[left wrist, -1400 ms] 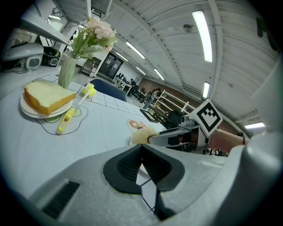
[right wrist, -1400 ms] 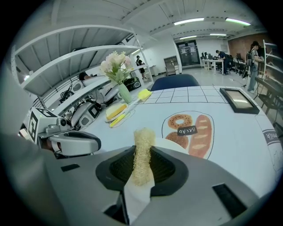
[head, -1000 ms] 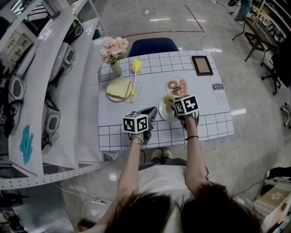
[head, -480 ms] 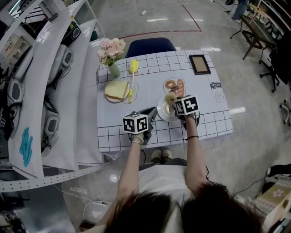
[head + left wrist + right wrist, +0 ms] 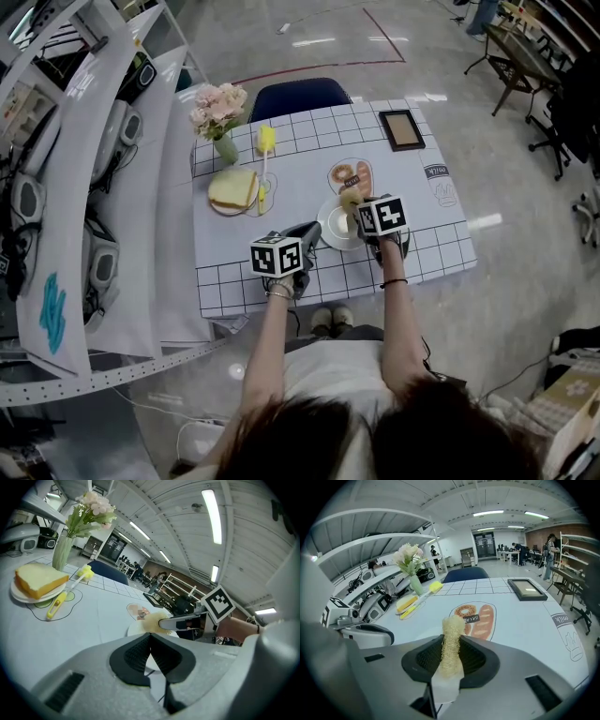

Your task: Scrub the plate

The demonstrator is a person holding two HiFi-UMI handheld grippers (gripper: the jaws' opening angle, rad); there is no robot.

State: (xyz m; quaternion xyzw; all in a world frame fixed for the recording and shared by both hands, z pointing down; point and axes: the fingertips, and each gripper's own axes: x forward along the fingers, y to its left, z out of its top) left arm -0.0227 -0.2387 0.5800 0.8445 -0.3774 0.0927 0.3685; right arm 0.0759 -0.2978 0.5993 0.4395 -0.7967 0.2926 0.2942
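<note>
A white plate [image 5: 329, 233] [image 5: 136, 629] lies on the grid tablecloth near the table's front edge. My left gripper [image 5: 310, 233] [image 5: 150, 642] reaches to its left rim, jaws shut on that rim. My right gripper [image 5: 358, 213] [image 5: 451, 651] is shut on a tan loofah sponge [image 5: 351, 200] [image 5: 451, 641] [image 5: 153, 622]. The sponge sticks up from between the jaws and hangs over the plate's far part. The right gripper's marker cube hides the plate's right side in the head view.
At the far left are a slice of bread on a small plate [image 5: 233, 190], a yellow brush [image 5: 263, 159] and a vase of flowers [image 5: 217, 112]. A picture frame [image 5: 400, 129] lies far right, with a printed bread mat [image 5: 349, 175] behind the plate. A blue chair [image 5: 300, 94] stands beyond, shelving at left.
Both grippers and the plate keep nearly the same pose. The head view has drifted a little, so the table sits slightly further left in the picture.
</note>
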